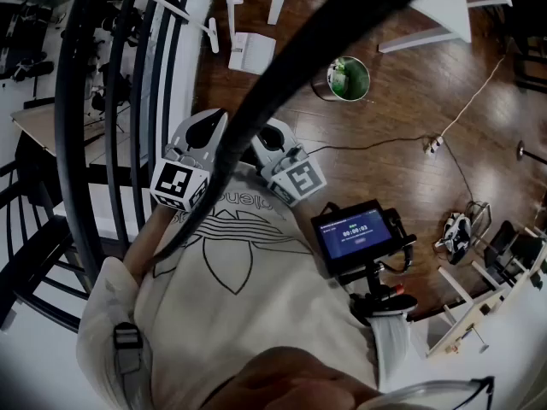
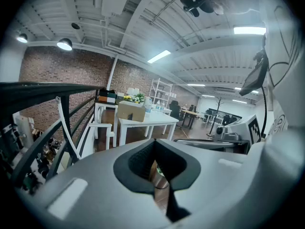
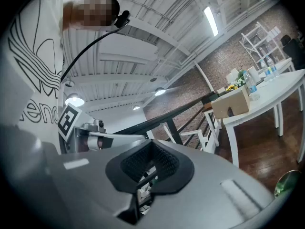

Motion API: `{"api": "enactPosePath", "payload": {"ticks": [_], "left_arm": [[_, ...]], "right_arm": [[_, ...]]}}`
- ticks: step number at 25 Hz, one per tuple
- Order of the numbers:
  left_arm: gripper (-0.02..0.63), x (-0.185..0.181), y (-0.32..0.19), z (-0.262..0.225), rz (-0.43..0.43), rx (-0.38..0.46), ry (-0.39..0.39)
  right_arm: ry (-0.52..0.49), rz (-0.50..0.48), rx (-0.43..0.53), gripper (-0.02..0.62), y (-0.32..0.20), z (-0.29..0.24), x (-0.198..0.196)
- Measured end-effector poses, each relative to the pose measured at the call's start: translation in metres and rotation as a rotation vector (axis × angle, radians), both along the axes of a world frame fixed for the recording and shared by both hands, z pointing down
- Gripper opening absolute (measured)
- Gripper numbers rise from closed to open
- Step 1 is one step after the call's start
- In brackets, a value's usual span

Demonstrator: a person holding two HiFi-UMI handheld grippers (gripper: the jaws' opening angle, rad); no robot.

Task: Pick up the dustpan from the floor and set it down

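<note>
- Looking down, head view: left tool (image 1: 203,133) and right tool (image 1: 275,137) side by side, lower left of the green bucket (image 1: 349,78); dustpan's place cannot be told.
- Left gripper view: jaws pressed together, nothing between.
- Right gripper view: jaws likewise pressed together.

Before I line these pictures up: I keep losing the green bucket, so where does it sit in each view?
Head view: the green bucket stands on the wooden floor, upper middle.
Left gripper view: only a greenish sliver low in the centre, probably the bucket.
Right gripper view: cut off at the bottom right edge.
Shared landmark: the black railing.
</note>
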State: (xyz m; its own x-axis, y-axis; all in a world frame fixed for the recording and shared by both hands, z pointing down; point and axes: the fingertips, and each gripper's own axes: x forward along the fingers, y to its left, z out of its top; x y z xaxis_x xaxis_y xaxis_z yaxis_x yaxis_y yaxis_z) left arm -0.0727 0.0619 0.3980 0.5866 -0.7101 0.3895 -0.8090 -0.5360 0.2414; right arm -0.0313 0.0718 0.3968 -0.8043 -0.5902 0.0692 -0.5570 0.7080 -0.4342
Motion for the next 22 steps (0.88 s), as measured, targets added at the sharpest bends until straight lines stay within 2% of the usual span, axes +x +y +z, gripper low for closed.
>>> {"api": "enactPosePath", "payload": {"ticks": [8, 13, 18, 22], "left_arm": [[0.021, -0.016, -0.020, -0.016, 0.008, 0.048, 0.050], [0.020, 0.006, -0.006, 0.021, -0.019, 0.056, 0.075], [0.020, 0.001, -0.044, 0.009, 0.035, 0.059, 0.082], [0.021, 0.011, -0.032, 0.050, 0.079, 0.012, 0.045]], "right_arm": [[0.050, -0.013, 0.048, 0.002, -0.023, -0.018, -0.021], [0.113, -0.027, 0.055, 0.002, 0.000, 0.008, 0.011], [0.127, 0.047, 0.068, 0.002, -0.030, -0.010, 0.017], [0.127, 0.061, 0.013, 0.002, -0.011, 0.012, 0.028]]}}
